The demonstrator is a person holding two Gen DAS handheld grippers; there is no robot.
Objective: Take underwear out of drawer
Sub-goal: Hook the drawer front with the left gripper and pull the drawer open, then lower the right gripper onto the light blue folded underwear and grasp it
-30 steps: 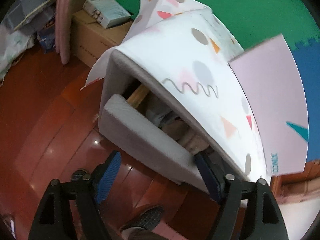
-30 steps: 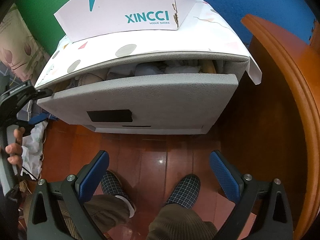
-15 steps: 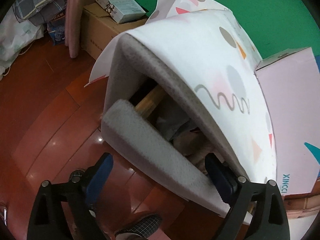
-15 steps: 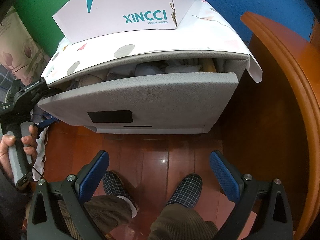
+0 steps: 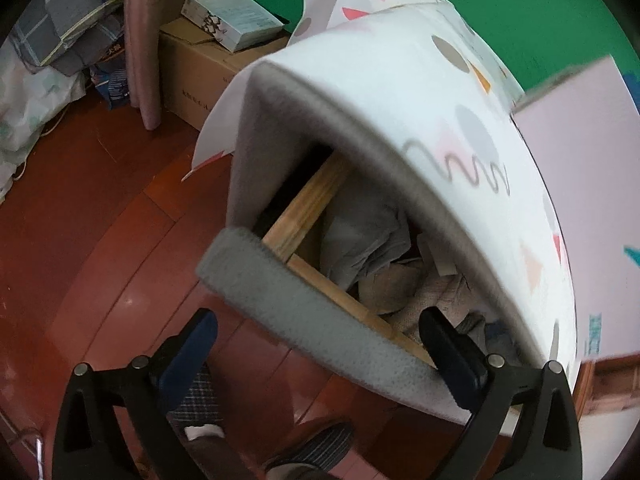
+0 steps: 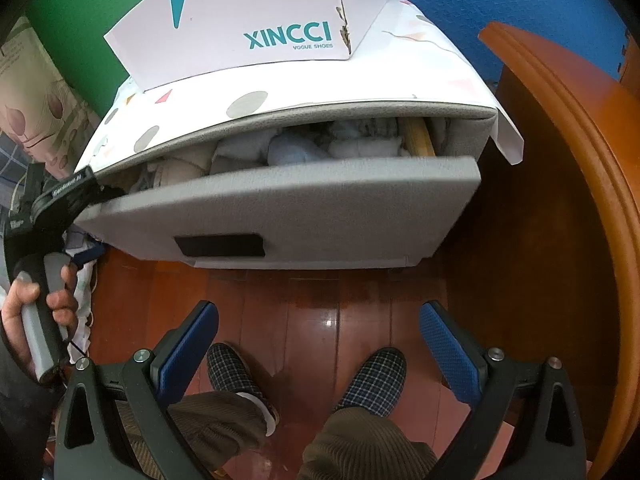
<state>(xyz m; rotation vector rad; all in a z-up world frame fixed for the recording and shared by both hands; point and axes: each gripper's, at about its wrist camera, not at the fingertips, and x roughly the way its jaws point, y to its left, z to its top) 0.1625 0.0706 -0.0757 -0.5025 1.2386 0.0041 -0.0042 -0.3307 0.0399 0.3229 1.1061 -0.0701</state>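
The grey drawer point(image 6: 280, 204) of a small cabinet point(image 5: 400, 92) stands partly pulled out. Folded light garments point(image 6: 304, 148) fill it; the left wrist view shows a grey piece point(image 5: 360, 240) and a beige one point(image 5: 392, 284) behind the wooden rail. My left gripper point(image 5: 320, 344) straddles the drawer front point(image 5: 320, 320) at its left corner, one finger point(image 5: 448, 344) inside the drawer and the other outside. Its jaws are opening and the pads stand off the panel. My right gripper point(image 6: 318, 344) hangs open over the floor in front of the drawer, with nothing between its fingers.
A white XINCCI shoe box point(image 6: 256, 28) sits on the patterned cabinet top. Brown wooden furniture point(image 6: 580, 200) stands close on the right. A cardboard box point(image 5: 192, 68) and bags lie to the left. The person's slippered feet point(image 6: 376, 372) are on the wooden floor below the right gripper.
The left gripper's jaws have widened around the drawer front, and the drawer gap is wider at its left end. The hand holding the left gripper has come further into the right wrist view. The right gripper has not moved.
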